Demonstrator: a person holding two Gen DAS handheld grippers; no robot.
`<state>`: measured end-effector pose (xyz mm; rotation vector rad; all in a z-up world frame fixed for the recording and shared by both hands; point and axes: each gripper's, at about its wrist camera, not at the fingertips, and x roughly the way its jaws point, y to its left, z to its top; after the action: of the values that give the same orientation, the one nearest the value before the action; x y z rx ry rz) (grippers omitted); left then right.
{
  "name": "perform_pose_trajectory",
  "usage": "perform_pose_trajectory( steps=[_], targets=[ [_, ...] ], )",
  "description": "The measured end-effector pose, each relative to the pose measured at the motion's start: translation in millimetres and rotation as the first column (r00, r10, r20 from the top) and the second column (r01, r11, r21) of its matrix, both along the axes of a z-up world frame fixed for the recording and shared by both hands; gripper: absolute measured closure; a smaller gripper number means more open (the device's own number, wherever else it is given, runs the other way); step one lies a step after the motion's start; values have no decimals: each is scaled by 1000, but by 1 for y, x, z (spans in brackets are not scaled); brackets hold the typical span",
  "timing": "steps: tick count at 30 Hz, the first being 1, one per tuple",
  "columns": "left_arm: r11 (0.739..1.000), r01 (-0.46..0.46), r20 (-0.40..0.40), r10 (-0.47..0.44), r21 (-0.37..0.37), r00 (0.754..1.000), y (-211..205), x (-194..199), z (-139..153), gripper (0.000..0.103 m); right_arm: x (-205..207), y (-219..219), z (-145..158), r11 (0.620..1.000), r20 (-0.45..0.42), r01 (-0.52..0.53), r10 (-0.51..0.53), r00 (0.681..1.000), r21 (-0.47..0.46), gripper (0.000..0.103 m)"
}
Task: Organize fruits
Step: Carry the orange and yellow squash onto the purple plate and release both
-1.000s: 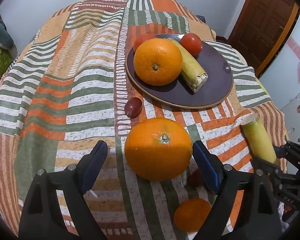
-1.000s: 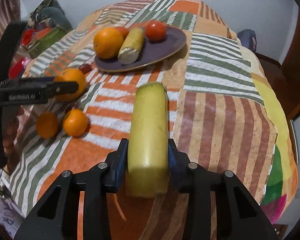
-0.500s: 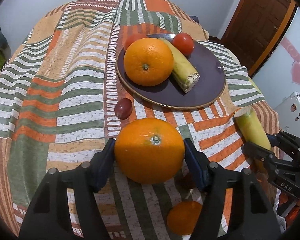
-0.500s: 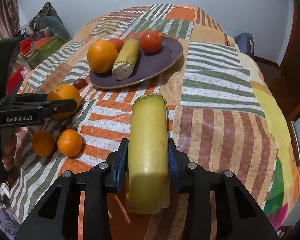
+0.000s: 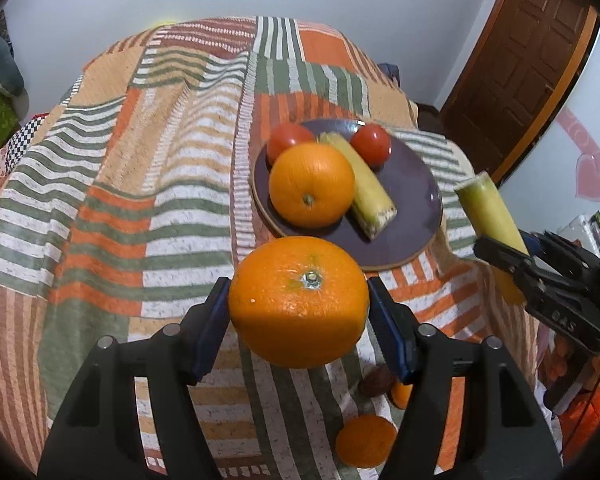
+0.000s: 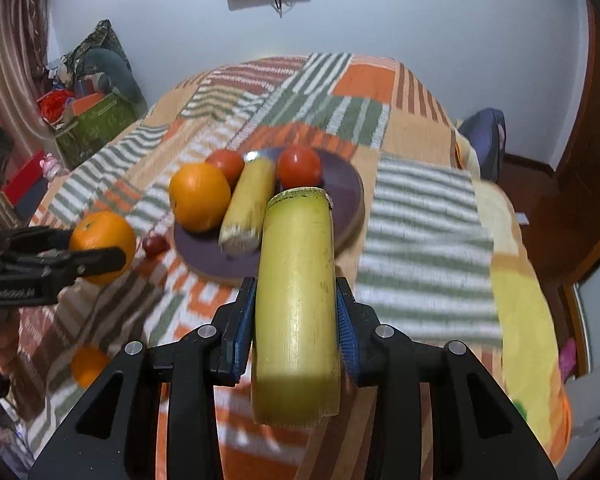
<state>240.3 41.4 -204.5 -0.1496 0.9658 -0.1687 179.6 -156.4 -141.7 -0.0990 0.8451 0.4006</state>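
Observation:
My left gripper (image 5: 297, 320) is shut on a large orange (image 5: 298, 300) and holds it above the cloth, short of the dark plate (image 5: 416, 200). My right gripper (image 6: 295, 316) is shut on a yellow-green cane piece (image 6: 295, 300), raised above the table in front of the plate (image 6: 348, 196). The plate holds an orange (image 5: 312, 184), a second cane piece (image 5: 364, 188) and two tomatoes (image 5: 371, 144). The left gripper with its orange (image 6: 101, 246) shows at the left of the right wrist view.
Two small oranges (image 5: 366, 440) and a dark red fruit (image 5: 377, 382) lie on the striped cloth (image 5: 139, 200) near its front edge. Another dark red fruit (image 6: 155, 245) lies left of the plate. A wooden door (image 5: 532, 60) is at the right.
My left gripper closed on the large orange and lifted it off the cloth. My right gripper rose with the cane piece. Both moved towards the plate.

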Motion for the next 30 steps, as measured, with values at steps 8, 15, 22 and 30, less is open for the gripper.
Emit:
perform_pose_trajectory(
  steps=[8,15,22,30],
  targets=[
    [1000,-16,16,16,-14,1000,11,10,5,37,45,29,6,999,43,-44,45,998,-28,69],
    [999,-28,27,29,-31,999,20,23,6,37,69,48,-7,995,28,-81,83,996,-65,69],
    [999,-19,22,20,-27,1000,17,38,5,37,81,57,-16,991,1,-114,114,993,-71,69],
    [1000,-16,38,17,-26,999,2,54,16,37,83,52,-13,990,-11,-134,133,991,-46,68]
  ],
)
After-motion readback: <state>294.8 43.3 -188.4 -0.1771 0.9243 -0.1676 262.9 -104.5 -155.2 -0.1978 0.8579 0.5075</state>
